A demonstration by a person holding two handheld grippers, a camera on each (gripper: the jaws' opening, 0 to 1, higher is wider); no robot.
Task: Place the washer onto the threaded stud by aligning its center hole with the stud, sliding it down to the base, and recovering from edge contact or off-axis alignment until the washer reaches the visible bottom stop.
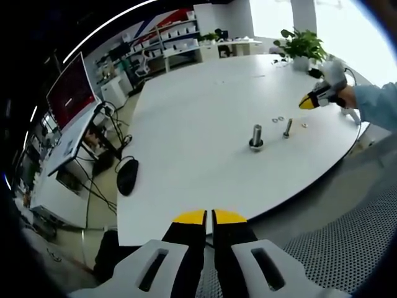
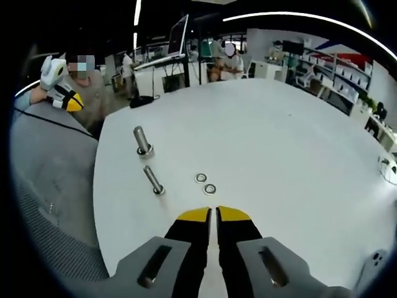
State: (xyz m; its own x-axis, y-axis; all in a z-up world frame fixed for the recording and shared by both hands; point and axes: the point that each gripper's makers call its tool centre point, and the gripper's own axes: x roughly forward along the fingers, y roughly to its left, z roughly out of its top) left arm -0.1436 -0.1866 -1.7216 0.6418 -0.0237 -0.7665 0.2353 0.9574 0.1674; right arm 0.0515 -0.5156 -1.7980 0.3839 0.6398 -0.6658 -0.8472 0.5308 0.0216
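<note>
Both pairs of tongs are empty, their yellow tips nearly shut with only a thin slit between them. The right tongs [image 2: 214, 214] hang low over the near part of the round white table [image 2: 279, 143]. Just ahead of their tips lie two small washers [image 2: 205, 184], close together and flat on the table. Further ahead and to the left of the tips stand two threaded studs: the nearer stud [image 2: 154, 179] is thinner and leans, the farther stud [image 2: 142, 141] is thicker and upright on its base. Neither has a washer on it.

The left tongs [image 1: 209, 216] are held off the table's edge, well back from the studs [image 1: 256, 136]. From there the washers [image 1: 277, 118] lie beyond the studs, and the right tongs [image 1: 308, 102] show past them, held in a hand.
</note>
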